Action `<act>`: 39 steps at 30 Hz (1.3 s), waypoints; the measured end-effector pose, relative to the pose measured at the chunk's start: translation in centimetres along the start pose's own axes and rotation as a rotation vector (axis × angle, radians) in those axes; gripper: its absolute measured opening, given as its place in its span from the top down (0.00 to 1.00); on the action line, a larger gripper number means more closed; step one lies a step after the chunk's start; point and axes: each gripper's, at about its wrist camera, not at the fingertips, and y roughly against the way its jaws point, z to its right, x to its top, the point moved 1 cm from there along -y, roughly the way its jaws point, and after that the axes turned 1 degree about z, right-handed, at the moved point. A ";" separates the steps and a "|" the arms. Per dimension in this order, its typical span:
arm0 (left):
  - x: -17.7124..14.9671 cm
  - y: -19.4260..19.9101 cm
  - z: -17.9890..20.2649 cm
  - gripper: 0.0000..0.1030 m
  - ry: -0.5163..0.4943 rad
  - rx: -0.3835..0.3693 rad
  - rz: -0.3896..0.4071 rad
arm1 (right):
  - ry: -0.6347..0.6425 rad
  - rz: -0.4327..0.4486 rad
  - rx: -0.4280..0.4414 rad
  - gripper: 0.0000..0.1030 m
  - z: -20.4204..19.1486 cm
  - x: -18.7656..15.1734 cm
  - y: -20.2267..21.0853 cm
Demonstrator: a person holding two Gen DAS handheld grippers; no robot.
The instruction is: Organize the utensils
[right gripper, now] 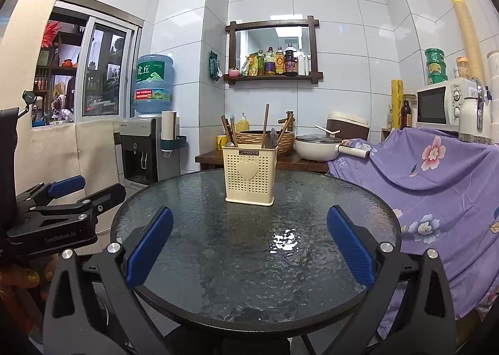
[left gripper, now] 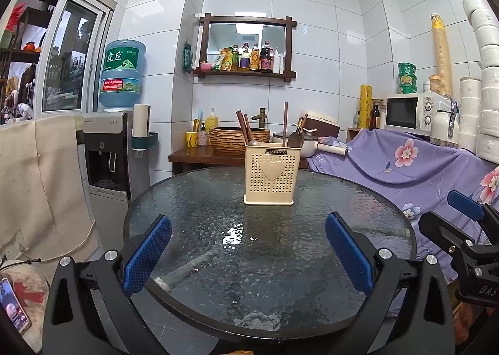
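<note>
Several utensils [right gripper: 265, 127] upright in cream holder [right gripper: 249, 175] on glass table [right gripper: 249, 261]; both grippers' jaws open, empty.

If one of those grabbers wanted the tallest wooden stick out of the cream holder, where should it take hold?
Probably at the bare top of the tallest wooden handle, coming down from above. It stands nearly upright in the cream utensil holder, clear above the neighbouring utensils, while its lower part is hidden inside. The open left gripper or right gripper could close its fingers across it and lift straight up.

Cream utensil holder [left gripper: 269, 172] upright on round glass table [left gripper: 193, 199], utensils [left gripper: 285, 127] inside
</note>
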 end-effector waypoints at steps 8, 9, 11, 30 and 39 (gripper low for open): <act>0.1 0.0 0.0 0.06 0.001 0.004 -0.001 | -0.011 -0.006 -0.003 0.05 0.1 -0.3 -0.2; 0.1 0.0 0.0 0.06 0.002 0.004 0.000 | -0.013 -0.008 -0.004 0.05 0.1 -0.4 -0.3; 0.2 0.0 -0.1 0.06 0.002 0.002 0.001 | -0.019 -0.013 -0.003 0.05 0.2 -0.5 -0.4; 0.3 0.0 0.0 0.06 -0.001 -0.002 -0.006 | -0.011 -0.022 -0.004 0.05 -0.2 -0.7 -0.4; 0.2 -0.2 0.6 0.06 -0.010 -0.007 -0.015 | -0.009 -0.022 -0.007 0.05 -0.1 -0.6 -0.5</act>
